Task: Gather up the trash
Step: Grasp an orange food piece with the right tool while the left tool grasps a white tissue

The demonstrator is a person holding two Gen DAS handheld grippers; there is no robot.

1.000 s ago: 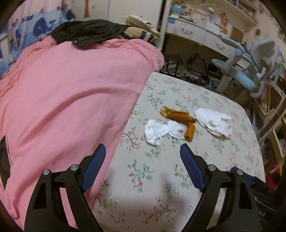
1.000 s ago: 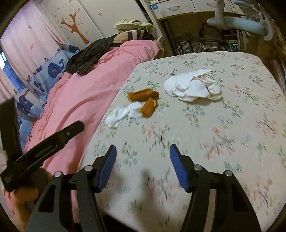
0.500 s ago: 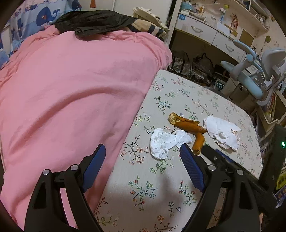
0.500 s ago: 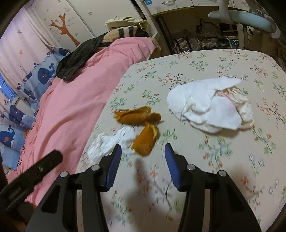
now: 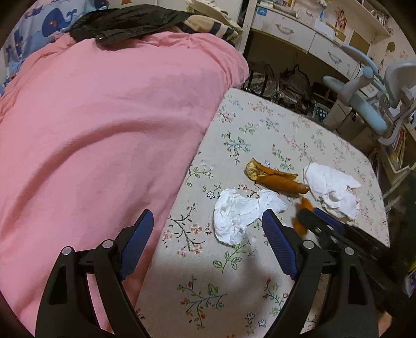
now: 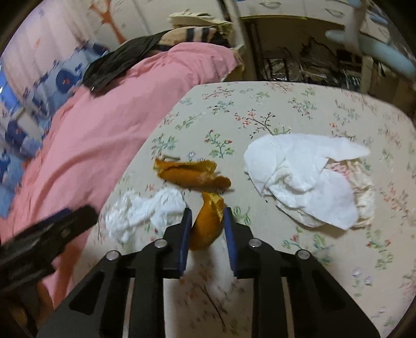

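On the floral bed sheet [image 6: 299,109] lie two pieces of orange peel and two crumpled white tissues. My right gripper [image 6: 206,212] is closed around the small orange peel piece [image 6: 208,221]; the same piece shows in the left wrist view [image 5: 301,215]. The larger peel [image 6: 192,175] lies just beyond it and also shows in the left wrist view [image 5: 275,178]. A small tissue [image 5: 239,214] lies left of it and a big tissue [image 6: 306,179] to the right. My left gripper [image 5: 208,223] is open and empty, hovering near the small tissue.
A pink duvet [image 5: 104,124] covers the left side of the bed, with a black jacket [image 5: 124,23] on top. A desk with drawers [image 5: 299,33] and a light-blue office chair [image 5: 369,85] stand beyond the bed's far edge.
My right gripper moved forward to the small orange peel piece and its jaws closed on it. My left gripper moved closer to the small tissue and stayed open.
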